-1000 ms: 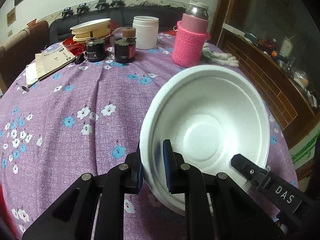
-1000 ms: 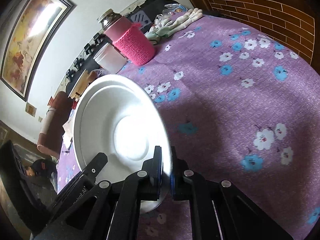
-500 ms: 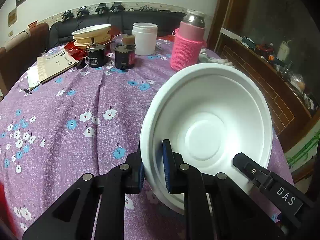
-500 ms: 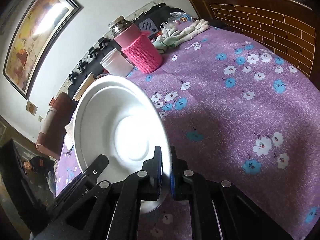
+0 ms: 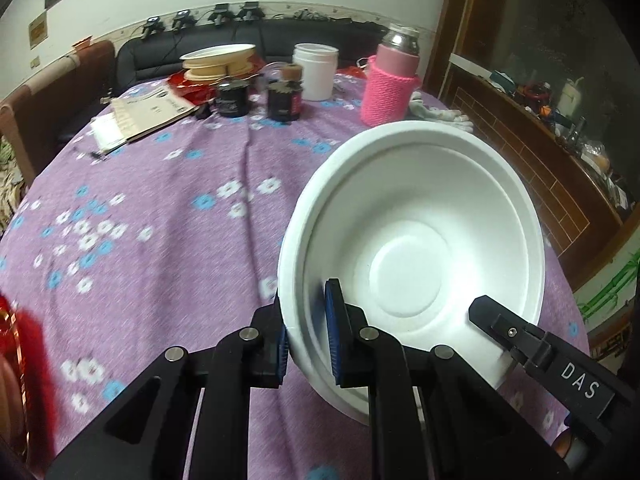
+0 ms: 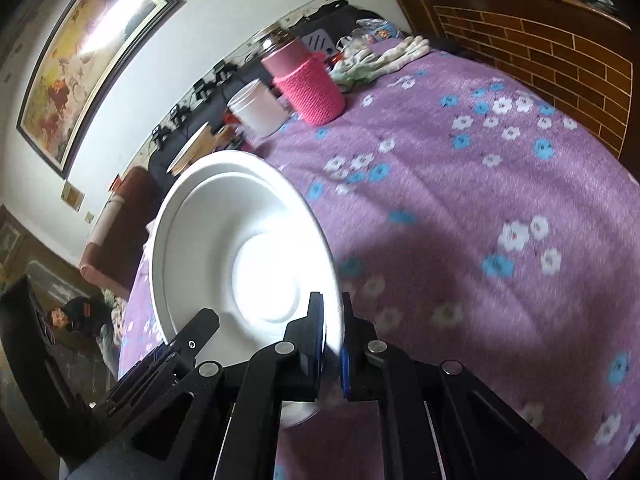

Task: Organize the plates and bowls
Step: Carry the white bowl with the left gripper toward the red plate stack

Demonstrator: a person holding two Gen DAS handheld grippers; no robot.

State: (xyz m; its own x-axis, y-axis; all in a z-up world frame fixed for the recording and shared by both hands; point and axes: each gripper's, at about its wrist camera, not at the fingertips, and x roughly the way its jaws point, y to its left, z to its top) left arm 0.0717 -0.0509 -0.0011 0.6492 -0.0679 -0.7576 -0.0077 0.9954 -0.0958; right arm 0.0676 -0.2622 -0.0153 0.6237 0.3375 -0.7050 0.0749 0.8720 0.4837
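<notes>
A white foam bowl (image 5: 416, 240) hangs above the purple flowered tablecloth (image 5: 160, 208), held by both grippers. My left gripper (image 5: 306, 328) is shut on its near-left rim, one blue pad inside and one outside. My right gripper (image 6: 330, 332) is shut on the bowl (image 6: 240, 248) at the opposite rim; it shows in the left wrist view as a black finger (image 5: 504, 324) reaching over the bowl's right edge. A stack of plates and bowls (image 5: 218, 62) stands at the far side of the table.
Two dark jars (image 5: 258, 98), a white tub (image 5: 316, 70), a flask in a pink knitted sleeve (image 5: 390, 84), white gloves (image 5: 440, 110) and a booklet (image 5: 148, 114) crowd the far end. Something red (image 5: 24, 360) is at the near left. A person (image 6: 76, 312) sits beyond the table.
Both grippers have pulled back and up a little with the bowl held between them; the far objects look smaller and more tablecloth shows. A red object has come into view at the left.
</notes>
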